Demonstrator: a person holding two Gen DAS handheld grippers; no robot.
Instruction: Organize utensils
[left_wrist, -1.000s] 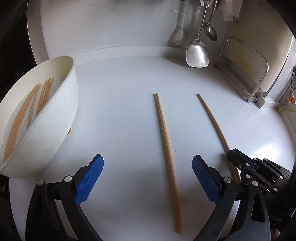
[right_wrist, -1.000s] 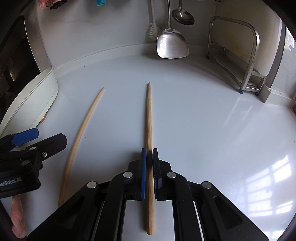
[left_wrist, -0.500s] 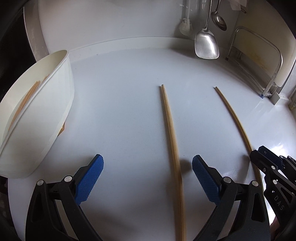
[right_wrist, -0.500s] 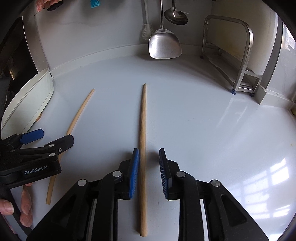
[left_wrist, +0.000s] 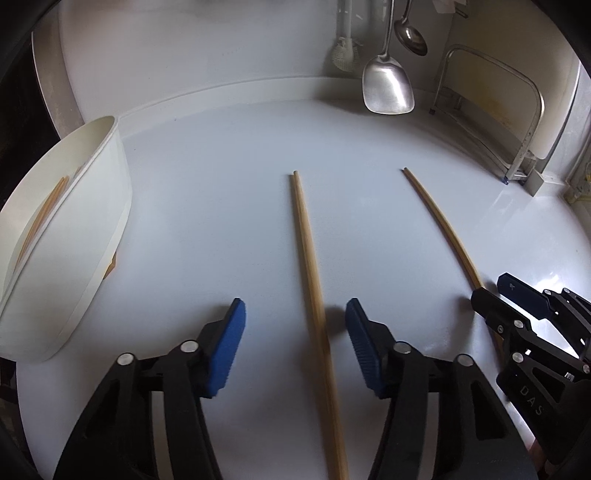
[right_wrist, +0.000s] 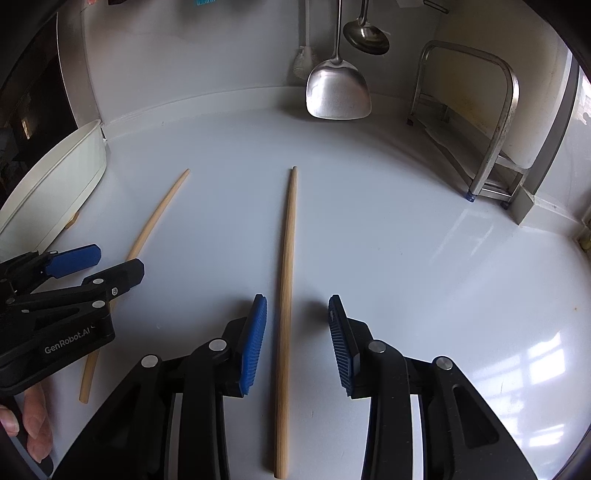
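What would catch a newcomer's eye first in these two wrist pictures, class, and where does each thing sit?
Two long wooden chopsticks lie apart on the pale counter: the left chopstick between the closing jaws of the left gripper, untouched, the right chopstick between the right gripper's parted blue pads. A white tub holding more chopsticks stands far left, and a steel spatula hangs at the back wall.

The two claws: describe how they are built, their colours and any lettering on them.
Both the left claw and the right claw are black plastic linkages with silver round pivot pins and two fingers faced with ribbed blue pads. The left claw's body bears white "GenRobot.AI" lettering; the right's shows "DAS". No cables or sleeves show.
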